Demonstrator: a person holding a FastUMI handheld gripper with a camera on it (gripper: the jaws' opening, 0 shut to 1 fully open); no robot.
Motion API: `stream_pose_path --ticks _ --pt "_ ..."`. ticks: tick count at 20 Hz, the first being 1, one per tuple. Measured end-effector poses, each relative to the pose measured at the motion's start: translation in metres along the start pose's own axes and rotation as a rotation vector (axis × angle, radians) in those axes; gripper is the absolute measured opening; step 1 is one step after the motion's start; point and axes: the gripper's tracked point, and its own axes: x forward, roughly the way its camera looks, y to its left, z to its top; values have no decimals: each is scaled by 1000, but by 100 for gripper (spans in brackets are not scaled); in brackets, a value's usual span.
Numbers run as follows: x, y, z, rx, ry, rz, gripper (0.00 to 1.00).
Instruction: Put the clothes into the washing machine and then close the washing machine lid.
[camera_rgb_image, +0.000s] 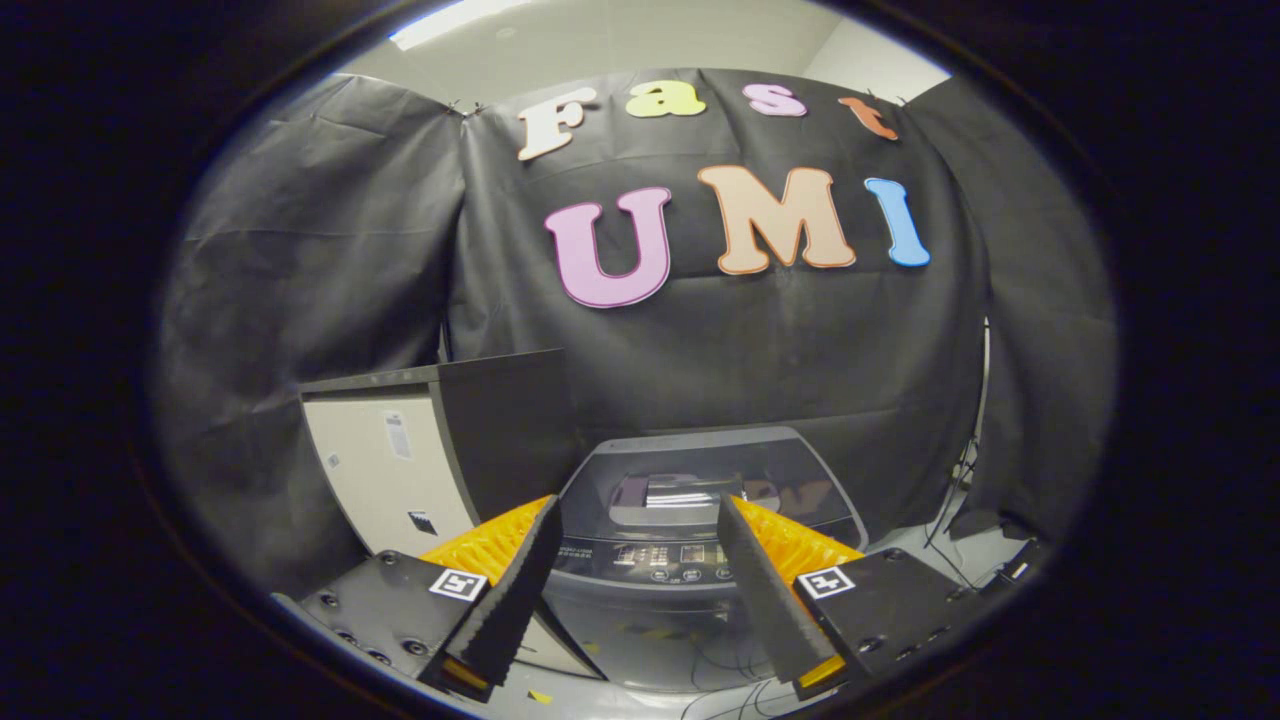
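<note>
- Gripper fingers spread apart, nothing between them, held high and back from the washing machine.
- Washer sits dead ahead beyond the fingertips; its glass lid lies flat, closed.
- No clothes visible; can't see through the lid.
- Fits either clothes loaded and lid closed, or lid down before loading.
- Any approach: keep centred, watch the cabinet just left of the washer.
</note>
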Motion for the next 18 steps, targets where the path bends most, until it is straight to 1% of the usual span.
stream_pose_path --ticks 2,4,7,8,10,13,15,16,18 --pt "-4 -5 -5 0 6 -4 97" --pt "-16 -10 -10 13 13 -26 97" --pt "-24 -2 -1 -35 13 5 97" --pt "-26 -5 4 -48 4 1 97" --pt "-28 -11 8 -42 -7 16 97" --pt "-30 -21 6 41 4 9 97" --pt "-27 -20 5 99 11 33 97" --pt "-27 -20 4 108 18 36 97" --pt "-28 -29 5 107 20 15 98"
